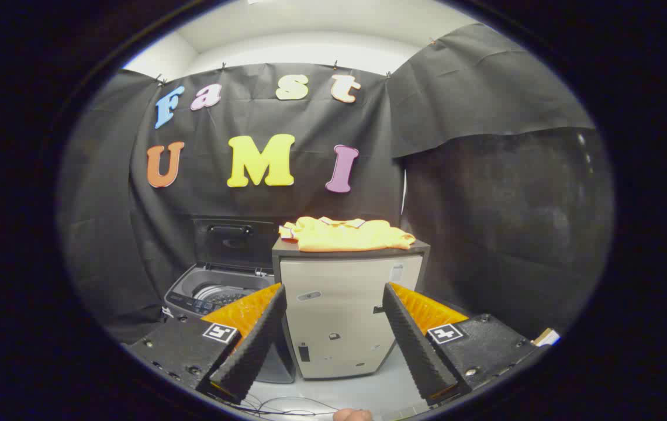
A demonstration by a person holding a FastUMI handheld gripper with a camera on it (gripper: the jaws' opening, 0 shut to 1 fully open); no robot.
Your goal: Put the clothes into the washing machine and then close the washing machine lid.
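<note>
Clothes (346,233), a soft, rumpled yellow-orange heap, lie on top of a pale boxy cabinet (345,316) with a dark top, well beyond the tool (333,327); up there they look easy to pick from above. Just beside the cabinet stands the washing machine (216,292), its dark lid (232,242) tipped up against the black cloth wall, so the ribbed drum is open and ready to take the load. The tool's two fingers stand wide apart and hold nothing, their dark ridged pads framing the cabinet front, orange backing behind them. Thin cables trail over the pale floor (380,392) below, near a fingertip.
</note>
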